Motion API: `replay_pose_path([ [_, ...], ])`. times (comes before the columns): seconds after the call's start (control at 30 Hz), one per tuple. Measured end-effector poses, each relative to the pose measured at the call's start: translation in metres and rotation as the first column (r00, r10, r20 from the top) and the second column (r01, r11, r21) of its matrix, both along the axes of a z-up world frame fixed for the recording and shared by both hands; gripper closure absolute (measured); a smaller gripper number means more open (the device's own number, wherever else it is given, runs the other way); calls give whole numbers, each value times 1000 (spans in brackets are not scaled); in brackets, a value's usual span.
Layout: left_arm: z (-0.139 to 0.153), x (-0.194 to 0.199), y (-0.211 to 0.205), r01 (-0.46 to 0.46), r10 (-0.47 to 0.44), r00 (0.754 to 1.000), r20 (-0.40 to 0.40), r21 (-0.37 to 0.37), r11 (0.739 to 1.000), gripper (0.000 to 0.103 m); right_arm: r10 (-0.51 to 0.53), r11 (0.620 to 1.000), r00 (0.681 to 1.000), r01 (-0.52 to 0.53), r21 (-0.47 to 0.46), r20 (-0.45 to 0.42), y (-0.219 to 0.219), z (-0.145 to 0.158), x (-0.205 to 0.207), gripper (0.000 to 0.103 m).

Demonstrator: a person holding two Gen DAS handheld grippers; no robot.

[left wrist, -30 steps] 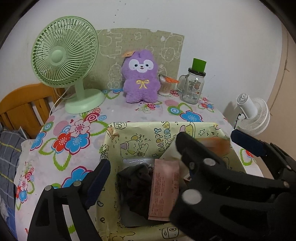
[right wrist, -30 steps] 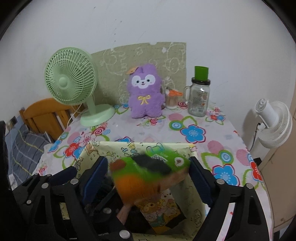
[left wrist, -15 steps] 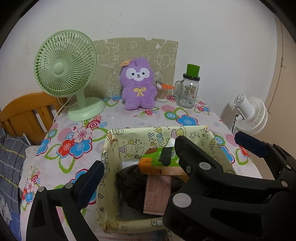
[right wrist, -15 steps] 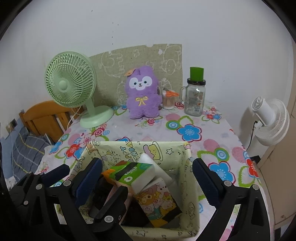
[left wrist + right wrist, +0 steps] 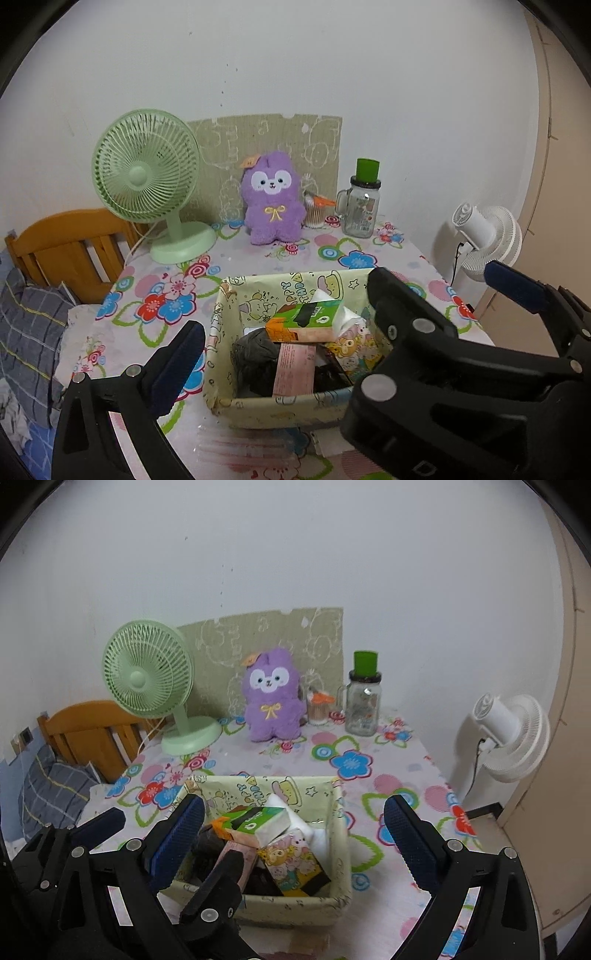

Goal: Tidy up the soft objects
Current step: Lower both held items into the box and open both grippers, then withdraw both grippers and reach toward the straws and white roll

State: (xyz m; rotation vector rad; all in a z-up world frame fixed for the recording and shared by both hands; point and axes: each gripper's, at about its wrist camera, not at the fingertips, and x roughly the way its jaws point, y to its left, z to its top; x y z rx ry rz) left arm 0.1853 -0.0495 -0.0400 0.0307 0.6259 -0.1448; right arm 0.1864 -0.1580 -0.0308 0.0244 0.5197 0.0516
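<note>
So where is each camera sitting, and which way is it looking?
Left wrist view: sits on the left gripper, looking forward and down at the basket; its own open fingers show, and the right gripper crosses in front.
Right wrist view: sits on the right gripper, facing the same basket; the left gripper's fingers show at the left.
Both share the purple plush and green fan.
</note>
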Motion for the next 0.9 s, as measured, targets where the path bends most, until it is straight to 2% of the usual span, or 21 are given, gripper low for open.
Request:
replay_pose_path([
  [0.23,18,-31,0,-23,23,999,39,-6,1000,0,-15,999,998,17,-28,53,-1,21,-34,4],
  [0.53,33,-69,2,-46,46,995,94,0,999,0,0,1000,996,2,-15,92,-5,36,-77,4],
  [0.9,26,-97,6,-56,56,994,98,-3,998,0,2,1000,996,-1,-17,94,-3,31,-105,4],
])
